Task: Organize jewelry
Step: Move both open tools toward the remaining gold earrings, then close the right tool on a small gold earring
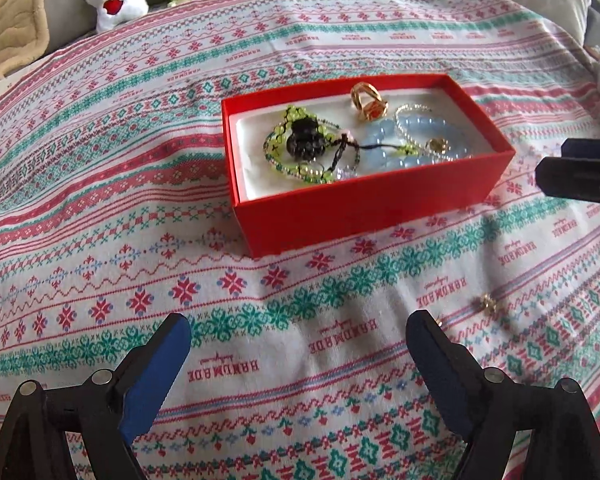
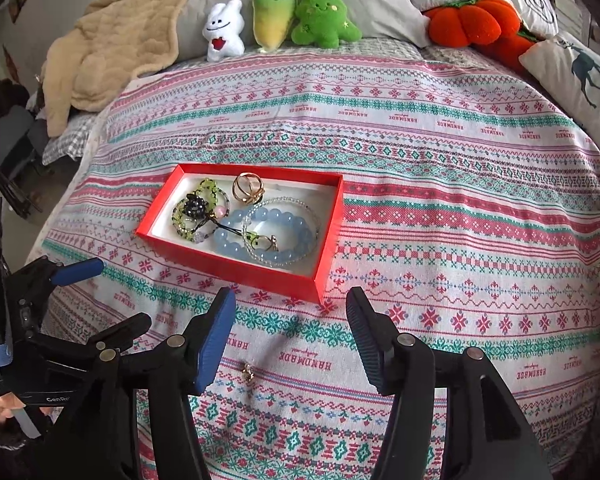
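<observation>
— While both grippers hang over the patterned bedspread (image 2: pixel 460 184), where's the jewelry?

— Mostly in the red box (image 2: pixel 235 268): a green bead bracelet (image 2: pixel 197 208) with a dark charm at the left end, a blue bead bracelet (image 2: pixel 259 236) at the right end, and a gold ring (image 2: pixel 248 188) against the far wall.

— Anything outside it?

— One small gold earring (image 2: pixel 247 372) lies on the cloth, near the box's front side, low between the right gripper (image 2: pixel 291 344) fingers but touching neither.

— So that one's holding nothing?

— Nothing; its jaws stand apart. The left gripper (image 1: pixel 298 364) is spread wide and empty too, over bare cloth, with the earring just beside its right finger (image 1: pixel 432 360).

— Background?

— Plush toys (image 2: pixel 283 16) line the pillows.
</observation>
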`<state>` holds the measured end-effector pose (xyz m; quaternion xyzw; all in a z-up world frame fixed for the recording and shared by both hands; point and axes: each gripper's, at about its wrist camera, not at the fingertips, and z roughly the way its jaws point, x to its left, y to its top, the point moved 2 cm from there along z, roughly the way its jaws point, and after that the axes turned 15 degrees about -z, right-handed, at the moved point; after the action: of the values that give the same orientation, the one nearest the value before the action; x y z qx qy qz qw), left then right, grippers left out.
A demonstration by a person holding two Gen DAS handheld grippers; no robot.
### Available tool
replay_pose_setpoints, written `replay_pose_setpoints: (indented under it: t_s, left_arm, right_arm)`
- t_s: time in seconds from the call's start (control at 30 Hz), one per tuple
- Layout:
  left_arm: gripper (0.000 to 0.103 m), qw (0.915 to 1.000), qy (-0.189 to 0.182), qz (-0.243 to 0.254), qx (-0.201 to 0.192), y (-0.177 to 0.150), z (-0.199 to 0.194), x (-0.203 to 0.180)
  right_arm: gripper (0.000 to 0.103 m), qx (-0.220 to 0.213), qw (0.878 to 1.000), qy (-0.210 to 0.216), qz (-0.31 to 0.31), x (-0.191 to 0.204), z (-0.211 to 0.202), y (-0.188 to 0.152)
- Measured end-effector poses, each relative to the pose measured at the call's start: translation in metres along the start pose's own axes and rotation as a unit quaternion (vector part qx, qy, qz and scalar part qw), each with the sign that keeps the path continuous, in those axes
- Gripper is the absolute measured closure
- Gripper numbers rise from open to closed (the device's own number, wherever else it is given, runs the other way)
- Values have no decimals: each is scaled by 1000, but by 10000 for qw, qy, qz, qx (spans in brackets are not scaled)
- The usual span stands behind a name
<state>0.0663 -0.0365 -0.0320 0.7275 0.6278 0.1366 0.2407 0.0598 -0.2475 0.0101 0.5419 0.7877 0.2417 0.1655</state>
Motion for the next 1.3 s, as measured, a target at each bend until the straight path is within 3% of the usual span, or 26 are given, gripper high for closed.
replay_pose_setpoints:
  t_s: [0.2,0.73,0.97,1.3]
  left_arm:
    - [12,9992,94,-86,378,-19,8,9]
    - [12,9979,141,16,626,-51,8,19]
    - [12,9978,93,10,663,-56,8,16]
    - [12,9976,64,-9,686,-52,11,17]
  right_arm:
    - [39,141,9999,-1,14,4,0,-16]
    - [39,857,9945,70,-595,44,33,-63]
    - [40,890,9931,-28,-767,53,45,-65]
    - [69,833,9911,-18,-1036,69,58,-51]
